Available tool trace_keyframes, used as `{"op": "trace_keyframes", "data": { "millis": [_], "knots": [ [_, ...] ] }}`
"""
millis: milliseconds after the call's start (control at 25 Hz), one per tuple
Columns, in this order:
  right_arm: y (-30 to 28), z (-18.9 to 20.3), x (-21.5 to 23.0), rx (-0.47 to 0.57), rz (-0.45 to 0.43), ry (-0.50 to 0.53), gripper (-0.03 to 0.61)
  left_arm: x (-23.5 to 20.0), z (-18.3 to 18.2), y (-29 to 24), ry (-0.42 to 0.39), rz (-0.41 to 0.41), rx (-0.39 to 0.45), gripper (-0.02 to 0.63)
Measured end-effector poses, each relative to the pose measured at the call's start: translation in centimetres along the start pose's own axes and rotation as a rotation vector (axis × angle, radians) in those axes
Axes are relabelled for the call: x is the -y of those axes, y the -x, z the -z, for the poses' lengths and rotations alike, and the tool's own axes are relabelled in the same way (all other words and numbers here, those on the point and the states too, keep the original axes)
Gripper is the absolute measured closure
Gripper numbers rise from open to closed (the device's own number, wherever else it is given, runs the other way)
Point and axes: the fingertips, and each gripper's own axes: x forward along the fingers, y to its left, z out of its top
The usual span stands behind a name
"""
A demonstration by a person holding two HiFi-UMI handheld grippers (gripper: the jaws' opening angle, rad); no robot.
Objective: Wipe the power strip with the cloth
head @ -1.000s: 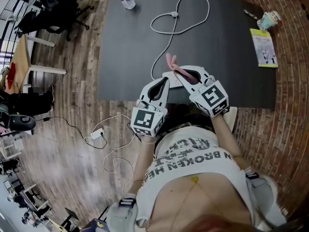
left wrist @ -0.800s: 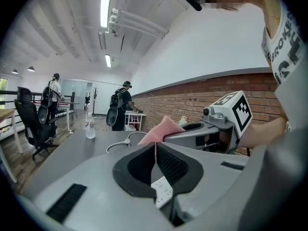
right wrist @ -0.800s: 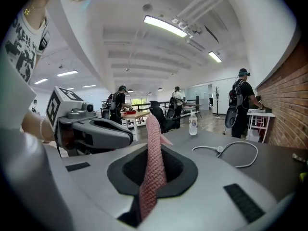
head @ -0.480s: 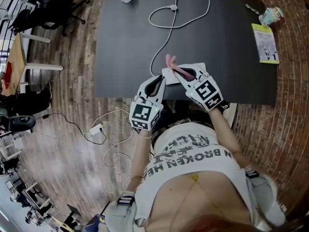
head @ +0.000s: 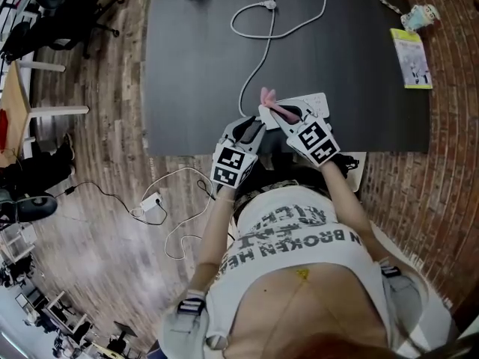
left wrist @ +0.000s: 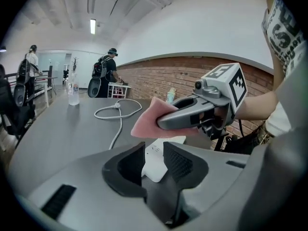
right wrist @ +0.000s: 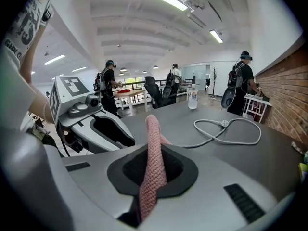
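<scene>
**Operator:** How does the white plastic power strip (left wrist: 156, 166) handle, and where is it held?

**Technician:** Judged rigid, light and smooth-cased, so it may slide on the dark grey desk (head: 187, 66) when rubbed. Hold its near end across the narrow width. The left claw (left wrist: 153, 151) has just been opening. Its jaws stand apart with that end in the gap, and the pads are not pressing.

**Operator:** And the pink waffle-weave cloth (right wrist: 152, 143)?

**Technician:** Soft and limp. The right claw (right wrist: 154, 154) is clenched on it, with a fold standing up out of the jaws.

**Operator:** Appearance and location of the strip?

**Technician:** A flat white bar with rounded corners, near the desk's front edge. Its pale cord (left wrist: 120, 125) trails away in a loop.
</scene>
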Motion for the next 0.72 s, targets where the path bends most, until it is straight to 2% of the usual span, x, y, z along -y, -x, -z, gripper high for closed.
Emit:
{"op": "trace_keyframes", "data": {
  "millis": [240, 440, 600, 720],
  "knots": [
    [-2.5, 2.1, 0.4, -0.097, 0.01, 0.016, 0.561, -0.5, 3.8, -2.7, -0.072, 0.076, -0.147, 0.447],
    [-4.4, 3.8, 0.3, -0.171, -0.026, 0.027, 0.561, -0.4, 7.0, -5.2, -0.164, 0.108, -0.281, 0.365],
    [-5.5, 4.8, 0.0, -0.214, -0.066, 0.029, 0.561, -0.4, 8.6, -6.7, -0.206, 0.123, -0.367, 0.337],
    [-6.3, 5.5, -0.2, -0.251, -0.095, 0.033, 0.561, -0.6, 9.3, -7.3, -0.207, 0.128, -0.393, 0.334]
  ]
}}
